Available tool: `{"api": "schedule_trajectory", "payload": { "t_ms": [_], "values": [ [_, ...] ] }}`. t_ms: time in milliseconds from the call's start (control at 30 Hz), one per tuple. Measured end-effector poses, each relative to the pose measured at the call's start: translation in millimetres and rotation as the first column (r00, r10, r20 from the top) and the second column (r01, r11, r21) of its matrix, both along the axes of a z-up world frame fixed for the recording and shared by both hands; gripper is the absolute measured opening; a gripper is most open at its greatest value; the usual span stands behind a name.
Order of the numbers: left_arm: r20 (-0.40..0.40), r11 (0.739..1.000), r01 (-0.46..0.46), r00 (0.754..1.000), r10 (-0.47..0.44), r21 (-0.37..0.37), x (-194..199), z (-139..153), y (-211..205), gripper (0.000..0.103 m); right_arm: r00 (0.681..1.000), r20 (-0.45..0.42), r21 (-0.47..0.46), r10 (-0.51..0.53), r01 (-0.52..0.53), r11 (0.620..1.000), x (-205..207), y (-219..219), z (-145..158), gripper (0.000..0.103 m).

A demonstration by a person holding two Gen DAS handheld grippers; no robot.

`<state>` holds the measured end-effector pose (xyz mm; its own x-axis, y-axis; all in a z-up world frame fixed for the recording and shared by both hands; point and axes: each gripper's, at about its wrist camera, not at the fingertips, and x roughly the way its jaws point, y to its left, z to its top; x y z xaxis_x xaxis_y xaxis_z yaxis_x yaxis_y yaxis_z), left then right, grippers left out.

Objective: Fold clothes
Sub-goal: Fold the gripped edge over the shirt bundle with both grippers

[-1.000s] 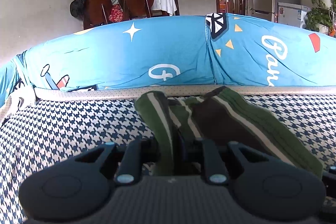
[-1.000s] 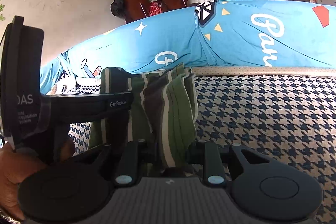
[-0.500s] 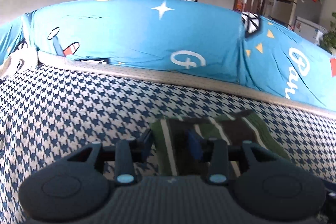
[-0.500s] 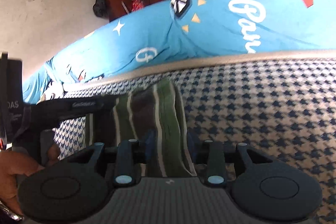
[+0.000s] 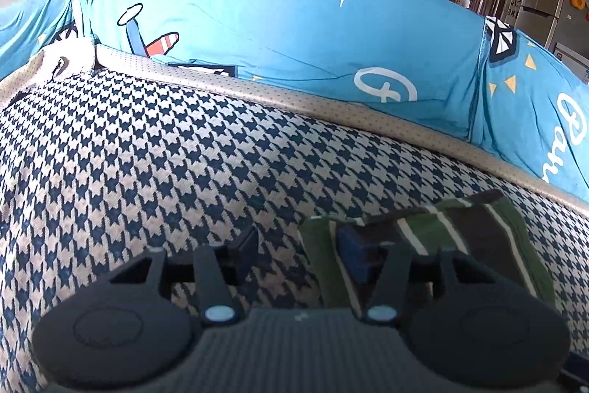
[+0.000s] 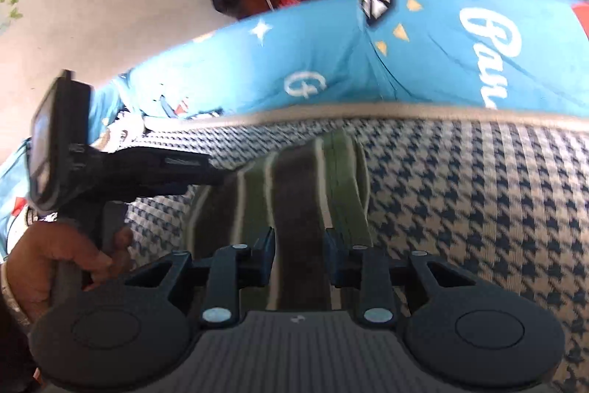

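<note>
A houndstooth cover point(image 5: 147, 153) spreads below blue cushions point(image 5: 276, 35). The left gripper point(image 5: 298, 251) gapes wide, the folded striped cloth point(image 5: 441, 238) lying at four o'clock. Only the right view shows the hand point(image 6: 55, 264); the right gripper point(image 6: 299, 256) stands parted over the cloth.

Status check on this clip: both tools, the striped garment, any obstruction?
Left tool open, beside the striped garment. Right tool open, straddling the garment lying flat on the houndstooth cushion. Nothing in the way.
</note>
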<state>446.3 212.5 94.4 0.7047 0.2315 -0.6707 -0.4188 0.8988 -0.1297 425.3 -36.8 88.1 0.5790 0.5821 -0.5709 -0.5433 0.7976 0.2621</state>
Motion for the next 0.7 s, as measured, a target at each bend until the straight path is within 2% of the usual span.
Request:
{"api": "schedule_trajectory", "payload": {
  "t_ms": [100, 233, 333, 400, 700],
  "values": [
    [-0.025, 1.000, 0.016, 1.000, -0.016, -0.003, 5, -9, -3, 0.051, 0.999, -0.045, -0.018, -0.026, 0.025, 1.000, 8, 1, -10, 0.020],
    [-0.040, 0.998, 0.031, 0.999, -0.029, 0.046, 9, -12, -12, 0.051, 0.999, -0.033, -0.039, -0.027, 0.026, 0.999, 7, 4, -10, 0.020],
    [-0.034, 0.998, 0.040, 0.999, -0.039, 0.053, 6, -5, -16, 0.049, 0.999, -0.035, -0.040, -0.025, 0.023, 0.999, 6, 3, -8, 0.021],
    [-0.016, 0.997, 0.046, 0.999, -0.045, 0.057, -1, 2, -20, 0.052, 1.000, -0.017, -0.047, -0.014, 0.013, 0.999, 2, 3, -3, 0.023],
    [-0.060, 0.990, 0.096, 0.994, -0.091, 0.101, -20, -8, -37, 0.055, 0.999, 0.018, -0.054, 0.043, -0.041, 0.998, -18, 4, 10, 0.026]
  ]
}}
